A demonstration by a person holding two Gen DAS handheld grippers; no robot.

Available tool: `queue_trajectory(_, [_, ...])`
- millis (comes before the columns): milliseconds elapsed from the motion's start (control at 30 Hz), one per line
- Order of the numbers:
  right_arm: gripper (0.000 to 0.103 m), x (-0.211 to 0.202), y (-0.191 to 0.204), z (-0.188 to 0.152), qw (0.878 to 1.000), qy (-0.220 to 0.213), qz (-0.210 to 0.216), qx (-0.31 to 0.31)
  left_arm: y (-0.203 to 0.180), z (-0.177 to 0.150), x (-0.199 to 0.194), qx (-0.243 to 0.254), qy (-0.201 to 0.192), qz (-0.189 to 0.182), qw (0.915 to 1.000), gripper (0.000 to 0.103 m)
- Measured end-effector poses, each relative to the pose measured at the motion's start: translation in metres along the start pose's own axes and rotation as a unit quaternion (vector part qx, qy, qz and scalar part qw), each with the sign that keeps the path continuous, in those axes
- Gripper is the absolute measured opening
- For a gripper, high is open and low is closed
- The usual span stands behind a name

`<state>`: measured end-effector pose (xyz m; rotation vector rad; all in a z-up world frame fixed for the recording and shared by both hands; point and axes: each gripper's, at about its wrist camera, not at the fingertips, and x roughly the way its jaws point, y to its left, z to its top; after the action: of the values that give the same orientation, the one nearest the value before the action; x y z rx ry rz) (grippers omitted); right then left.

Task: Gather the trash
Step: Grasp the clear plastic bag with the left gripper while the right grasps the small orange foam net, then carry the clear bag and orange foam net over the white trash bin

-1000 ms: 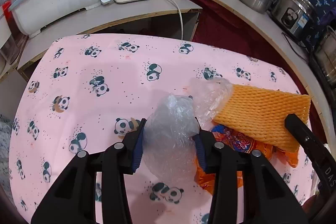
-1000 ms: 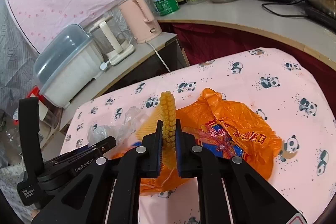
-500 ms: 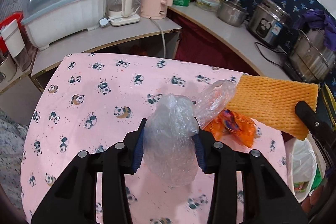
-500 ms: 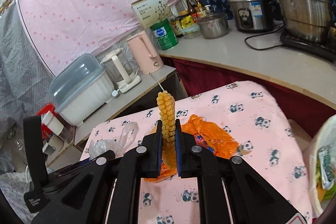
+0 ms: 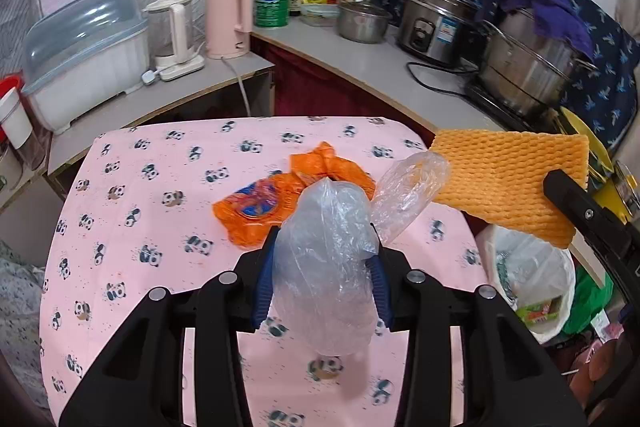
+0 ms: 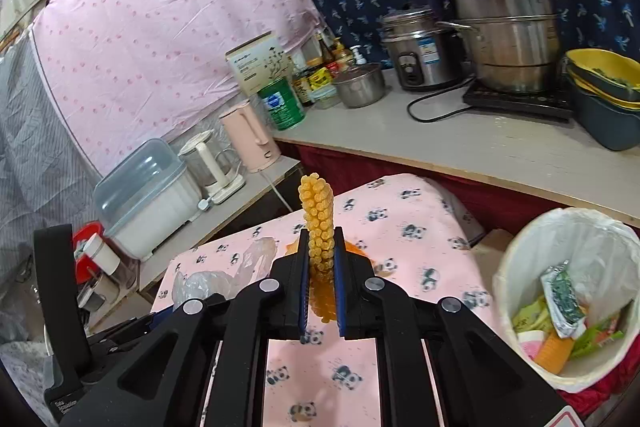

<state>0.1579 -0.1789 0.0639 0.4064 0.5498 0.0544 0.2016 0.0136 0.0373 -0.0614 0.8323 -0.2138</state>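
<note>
My left gripper (image 5: 322, 267) is shut on a crumpled clear plastic bag (image 5: 332, 259), held above the panda-print table (image 5: 160, 211). My right gripper (image 6: 321, 267) is shut on an orange foam net sheet (image 6: 318, 219), seen edge-on there and flat in the left wrist view as the foam net (image 5: 508, 179). An orange plastic bag (image 5: 260, 207) lies on the table beyond the left gripper. A white-lined trash bin (image 6: 576, 291) with several wrappers inside stands right of the table, also seen as the bin (image 5: 528, 279) under the foam net. The clear bag (image 6: 224, 271) shows at left in the right wrist view.
A counter (image 5: 360, 67) wraps behind and right of the table, bearing a rice cooker (image 5: 436, 23), steel pots (image 6: 512, 39), a pink kettle (image 5: 230, 19), a dish box (image 5: 84, 55) and stacked bowls (image 6: 604, 91). A pink curtain (image 6: 160, 39) hangs behind.
Both grippers have risen and drawn back from the table, each still holding its item. The orange bag stays on the table, and the trash bin has come into view at the right.
</note>
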Motion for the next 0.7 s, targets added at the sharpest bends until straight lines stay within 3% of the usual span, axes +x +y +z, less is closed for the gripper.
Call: queue_trajectory(700, [0.010,-0.082,-0.126,-0.020,0.993,-0.037,-0.082,0.077,-0.133,-0.030,-0.003,0.097,0.015,-0.053,0.9937,0.039])
